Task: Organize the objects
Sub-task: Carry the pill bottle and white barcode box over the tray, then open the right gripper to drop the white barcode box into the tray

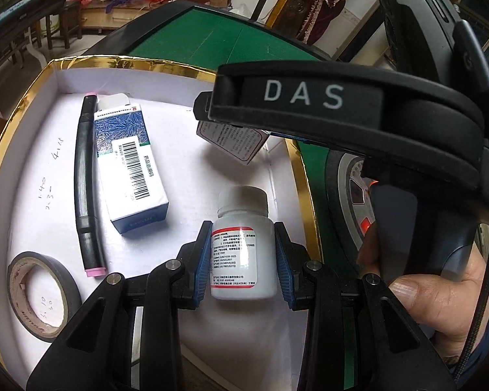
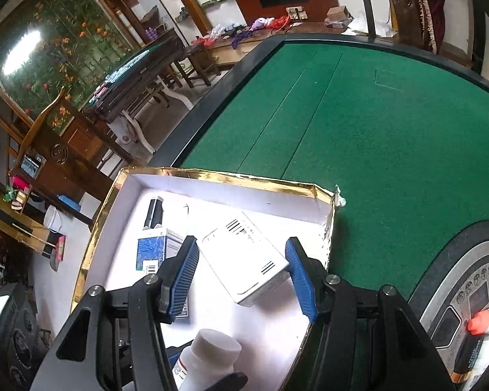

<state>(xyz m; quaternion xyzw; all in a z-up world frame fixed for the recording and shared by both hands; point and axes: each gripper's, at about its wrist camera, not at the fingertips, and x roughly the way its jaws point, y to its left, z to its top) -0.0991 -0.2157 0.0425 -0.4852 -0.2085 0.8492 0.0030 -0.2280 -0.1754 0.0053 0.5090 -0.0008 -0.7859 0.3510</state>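
The left gripper [image 1: 243, 260] has its blue-padded jaws closed partway on a white pill bottle [image 1: 241, 244], one pad against each side of the labelled body, the cap pointing toward 12 o'clock. The bottle sits over the white floor of a shallow gold-rimmed tray [image 1: 166, 65]. At 10 o'clock from those jaws lies a blue-and-white medicine box [image 1: 128, 166] with a barcode on top, and just beside its left edge a black marker [image 1: 86, 179] with pink ends. At 8 o'clock a roll of black tape [image 1: 44, 291] lies flat in the tray corner.

The right gripper [image 2: 244, 268] holds a white carton [image 2: 244, 257] between its jaws, spread about halfway; the right pad touches the carton's corner, while contact on the left pad is unclear. The carton hangs tilted over the tray's right part. A hand [image 1: 440, 293] grips that tool's handle at 3 o'clock in the left wrist view. The tray rests on a green felt counter [image 2: 391, 137], with a round control panel [image 2: 466, 293] at 4 o'clock.
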